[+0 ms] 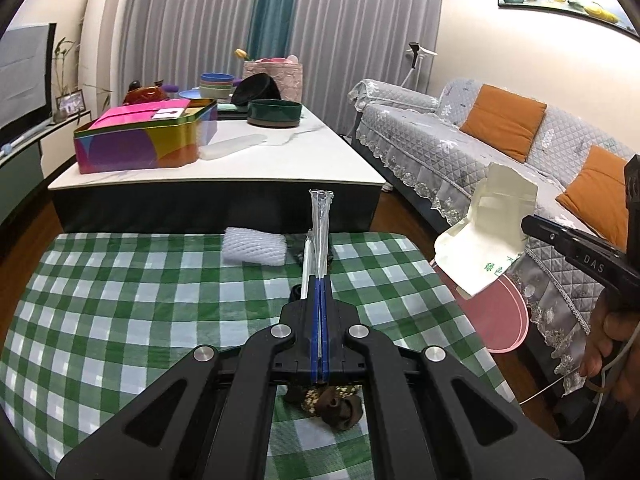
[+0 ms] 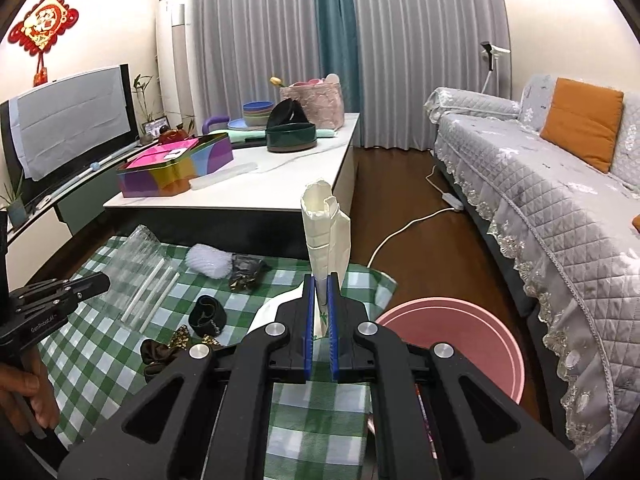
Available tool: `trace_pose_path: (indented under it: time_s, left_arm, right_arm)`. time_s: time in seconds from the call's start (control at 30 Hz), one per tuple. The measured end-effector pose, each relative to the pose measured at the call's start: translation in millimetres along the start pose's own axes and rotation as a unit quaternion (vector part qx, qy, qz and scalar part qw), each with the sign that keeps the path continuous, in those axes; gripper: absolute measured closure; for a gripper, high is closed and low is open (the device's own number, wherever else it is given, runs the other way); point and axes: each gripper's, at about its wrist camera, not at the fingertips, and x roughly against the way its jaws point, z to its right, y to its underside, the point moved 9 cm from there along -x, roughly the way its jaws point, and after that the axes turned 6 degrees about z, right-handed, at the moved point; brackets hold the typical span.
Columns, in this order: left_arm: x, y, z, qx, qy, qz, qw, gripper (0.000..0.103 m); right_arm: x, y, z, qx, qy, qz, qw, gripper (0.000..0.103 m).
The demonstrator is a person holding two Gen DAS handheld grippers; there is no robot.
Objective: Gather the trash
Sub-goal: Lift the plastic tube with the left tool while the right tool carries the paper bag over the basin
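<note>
My left gripper [image 1: 320,280] is shut on a clear plastic wrapper holding white straws [image 1: 320,220], lifted above the green checked cloth [image 1: 120,300]; the wrapper also shows in the right wrist view [image 2: 136,264]. My right gripper [image 2: 320,284] is shut on a cream paper bag [image 2: 326,232], held at the cloth's right edge beside the pink bin [image 2: 456,344]. In the left wrist view the bag [image 1: 488,232] hangs over the bin [image 1: 500,316]. A white foam net [image 1: 254,246], a dark crumpled wrapper [image 2: 246,270], a black band [image 2: 208,316] and a brown scrunchie [image 1: 336,404] lie on the cloth.
A white coffee table [image 1: 280,160] stands behind the cloth with a colourful tin [image 1: 140,140], bowls and a dark round box [image 1: 274,112]. A grey sofa [image 2: 560,208] with orange cushions is on the right. A TV [image 2: 68,120] is on the left. A white cable [image 2: 408,228] crosses the floor.
</note>
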Motion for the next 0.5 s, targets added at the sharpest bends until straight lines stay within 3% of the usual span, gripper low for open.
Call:
trace_pose_path:
  time_s: [0.5]
  left_arm:
    - [-7, -4, 30, -0.009, 0.022, 0.002, 0.9997, 0.102]
  right_arm:
    - [9, 4, 35, -0.017, 0.032, 0.003, 0.999, 0.096]
